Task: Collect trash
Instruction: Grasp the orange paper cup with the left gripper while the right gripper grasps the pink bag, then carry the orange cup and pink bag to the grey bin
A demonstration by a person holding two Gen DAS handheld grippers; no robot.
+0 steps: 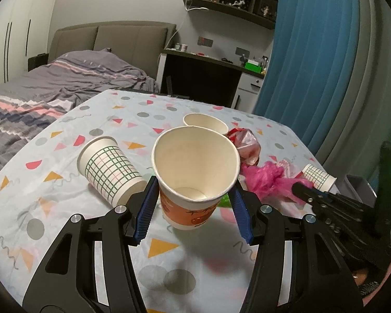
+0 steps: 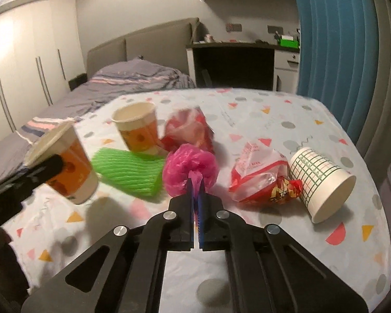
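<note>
My left gripper (image 1: 193, 203) is shut on an orange paper cup (image 1: 195, 172), held tilted above the table with its mouth towards the camera. In the right wrist view that cup (image 2: 67, 167) hangs at the left with a black left finger (image 2: 47, 168) across it. My right gripper (image 2: 196, 182) is shut on a crumpled pink plastic bag (image 2: 190, 167), a fold of it pinched between the blue pads. The left wrist view shows the right gripper (image 1: 303, 191) on the pink bag (image 1: 268, 180).
On the patterned tablecloth (image 2: 247, 109) lie a green foam net (image 2: 130, 172), an upright orange cup (image 2: 138, 127), a red bag (image 2: 187, 127), a red-and-white wrapper (image 2: 258, 174) and a checked cup (image 2: 323, 185) on its side. Another checked cup (image 1: 109, 172) lies at the left. A grey container (image 1: 359, 185) stands past the right edge.
</note>
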